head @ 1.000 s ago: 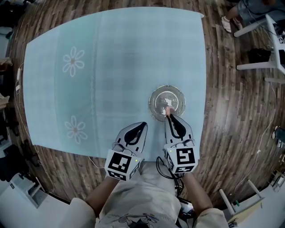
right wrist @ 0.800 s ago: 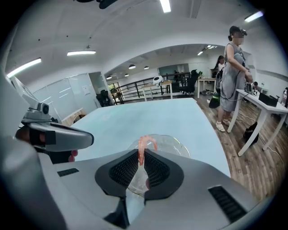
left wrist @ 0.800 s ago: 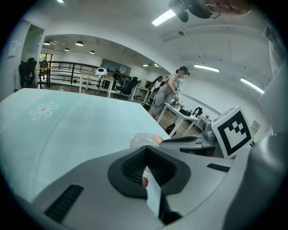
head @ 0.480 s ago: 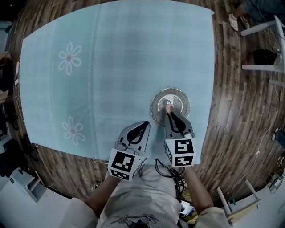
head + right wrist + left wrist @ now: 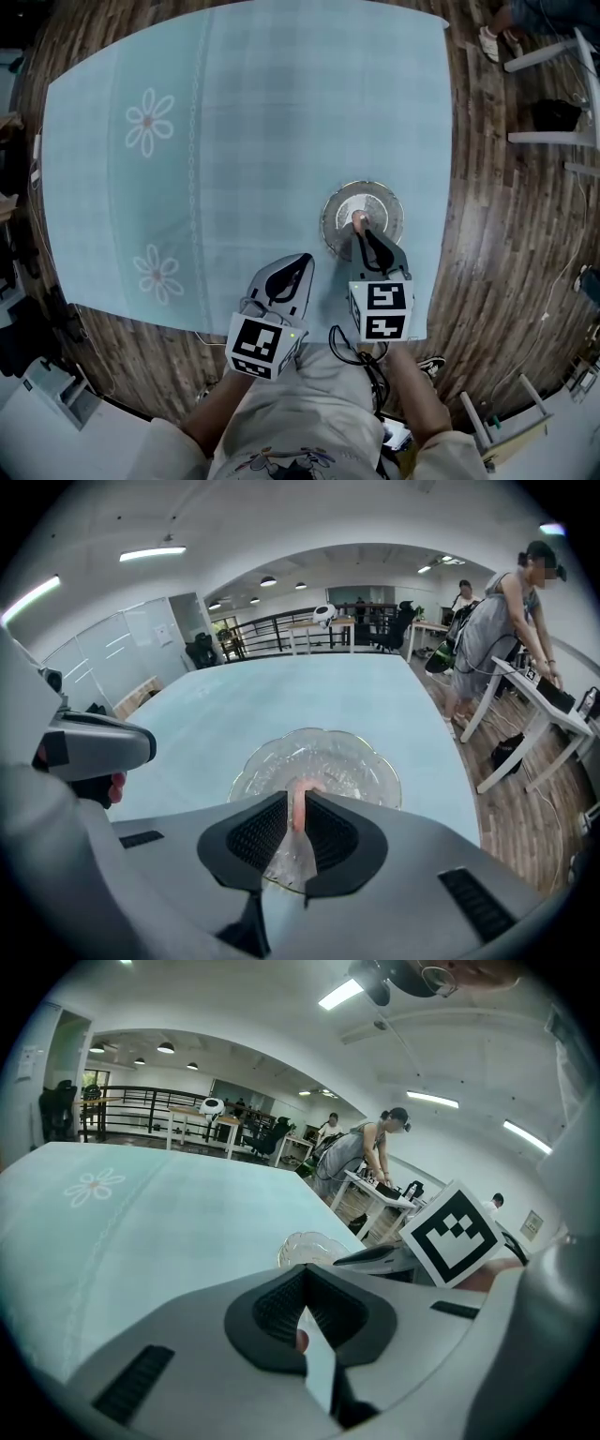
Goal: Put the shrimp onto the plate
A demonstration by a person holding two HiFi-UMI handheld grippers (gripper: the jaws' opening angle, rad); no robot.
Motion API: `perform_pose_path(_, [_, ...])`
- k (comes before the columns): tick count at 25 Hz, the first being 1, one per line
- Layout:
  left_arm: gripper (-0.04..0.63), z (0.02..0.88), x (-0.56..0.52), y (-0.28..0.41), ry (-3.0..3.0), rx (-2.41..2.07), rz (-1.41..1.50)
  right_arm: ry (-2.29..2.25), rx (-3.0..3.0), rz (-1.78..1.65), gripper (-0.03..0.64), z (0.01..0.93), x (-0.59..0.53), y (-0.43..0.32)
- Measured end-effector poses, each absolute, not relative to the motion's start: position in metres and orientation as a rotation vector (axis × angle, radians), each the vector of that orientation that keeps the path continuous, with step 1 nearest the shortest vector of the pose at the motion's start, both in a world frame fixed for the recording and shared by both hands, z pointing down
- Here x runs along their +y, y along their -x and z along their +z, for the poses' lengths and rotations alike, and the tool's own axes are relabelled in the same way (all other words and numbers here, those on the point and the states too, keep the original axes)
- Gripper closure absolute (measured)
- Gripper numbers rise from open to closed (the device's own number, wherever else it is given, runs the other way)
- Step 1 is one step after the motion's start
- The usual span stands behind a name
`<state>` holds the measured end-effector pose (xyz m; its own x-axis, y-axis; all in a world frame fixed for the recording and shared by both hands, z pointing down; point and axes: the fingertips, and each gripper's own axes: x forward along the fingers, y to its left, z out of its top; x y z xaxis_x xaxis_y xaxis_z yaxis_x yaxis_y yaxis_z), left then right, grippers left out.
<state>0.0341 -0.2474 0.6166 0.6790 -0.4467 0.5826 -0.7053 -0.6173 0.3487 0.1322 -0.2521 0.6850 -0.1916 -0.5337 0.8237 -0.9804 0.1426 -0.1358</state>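
A small pink shrimp [image 5: 299, 810] is pinched between the jaws of my right gripper [image 5: 296, 797], which is shut on it. The shrimp hangs over the near part of the clear glass plate [image 5: 349, 757]. In the head view the plate [image 5: 338, 201] sits on the tablecloth near the right front edge, and the right gripper [image 5: 359, 226] reaches over its near rim with the shrimp [image 5: 357, 219] at its tip. My left gripper [image 5: 301, 261] rests to the left of the plate, jaws together and holding nothing. From the left gripper [image 5: 305, 1269] the plate [image 5: 309, 1244] shows just ahead.
A pale blue tablecloth [image 5: 262, 131] with daisy prints [image 5: 147, 122] covers the table. Wooden floor lies around it. White furniture legs [image 5: 553, 56] and a person's feet [image 5: 492, 37] are at the far right. The table's front edge [image 5: 281, 330] is under my grippers.
The right gripper has carried the shrimp a little further over the plate. The left gripper has barely moved.
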Motion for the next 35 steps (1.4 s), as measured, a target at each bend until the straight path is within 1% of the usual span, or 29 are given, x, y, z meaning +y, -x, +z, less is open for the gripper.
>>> perform_pose_path(6, [0.597, 0.599, -0.238, -0.023, -2.359, -0.865, 0.59, -1.513, -1.811, 0.905, 0.557, 0.656, -0.241, -0.125])
perform_pose_path(10, [0.595, 0.577, -0.236, -0.015, -2.379, -0.86, 0.557, -1.58, -1.853, 0.872, 0.569, 0.624, -0.236, -0.118])
perform_pose_path(22, [0.597, 0.501, -0.201, 0.014, -2.517, -0.764, 0.479, -1.763, -1.941, 0.715, 0.591, 0.521, -0.197, -0.07])
perform_pose_path(28, [0.595, 0.456, -0.182, 0.033, -2.623, -0.708, 0.444, -1.855, -1.99, 0.62, 0.594, 0.469, -0.18, -0.043])
perform_pose_path(35, [0.595, 0.405, -0.156, 0.068, -2.705, -0.687, 0.34, -1.956, -2.065, 0.418, 0.594, 0.409, -0.148, -0.006])
